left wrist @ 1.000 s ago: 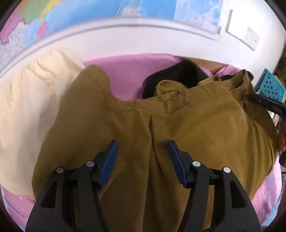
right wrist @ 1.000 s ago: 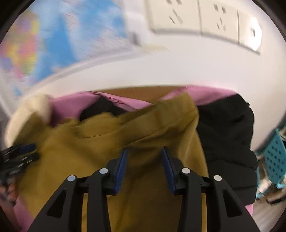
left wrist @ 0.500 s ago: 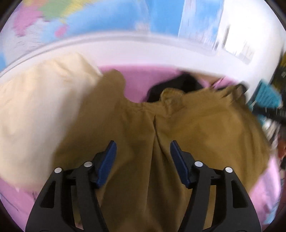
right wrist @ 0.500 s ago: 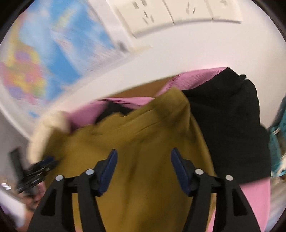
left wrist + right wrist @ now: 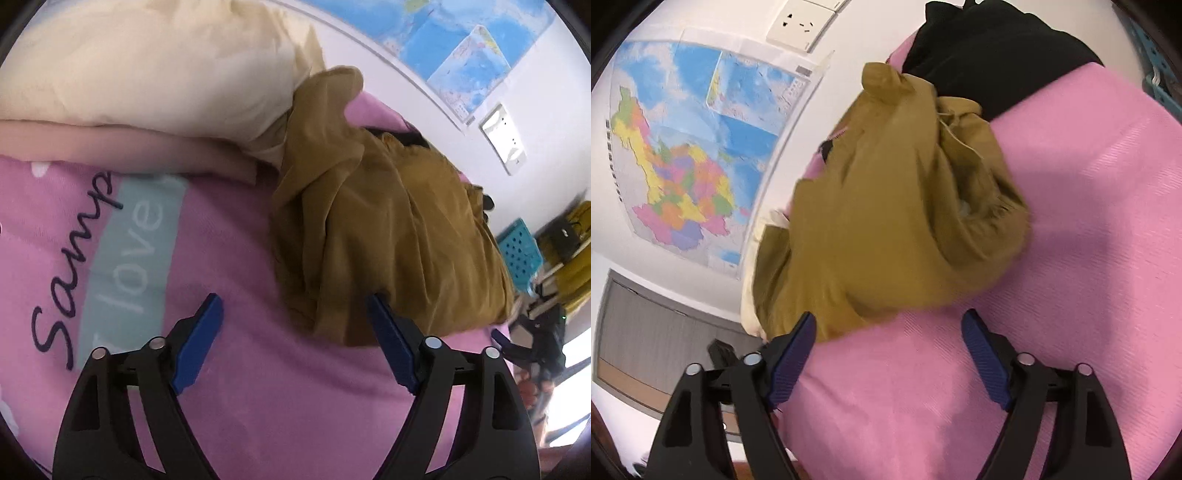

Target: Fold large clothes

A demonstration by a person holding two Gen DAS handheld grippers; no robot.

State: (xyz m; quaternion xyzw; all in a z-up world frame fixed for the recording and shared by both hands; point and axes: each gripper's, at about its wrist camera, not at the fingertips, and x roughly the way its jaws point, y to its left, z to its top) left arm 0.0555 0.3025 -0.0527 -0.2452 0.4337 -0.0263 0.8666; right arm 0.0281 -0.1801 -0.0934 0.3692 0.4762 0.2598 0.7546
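A mustard-brown garment (image 5: 388,229) lies in a loose folded heap on the pink sheet (image 5: 240,258); in the right wrist view the same garment (image 5: 886,206) lies crumpled at the centre. My left gripper (image 5: 293,317) hovers just short of the heap's near edge, its jaws opening wide, nothing between the blue pads. My right gripper (image 5: 888,336) stands over bare pink sheet (image 5: 1071,221) at the garment's near edge, jaws also opening, gripping nothing.
A cream garment (image 5: 147,62) and a peach folded cloth (image 5: 129,147) lie beside the brown heap at left. A black garment (image 5: 997,48) lies beyond it. A map (image 5: 687,147) and wall sockets (image 5: 801,22) are behind. A blue basket (image 5: 519,251) stands off the bed's end.
Both grippers have let go of the brown garment, opened wide and pulled back off it onto the pink sheet, rolling as they went. The garment now lies in a heap ahead of them.
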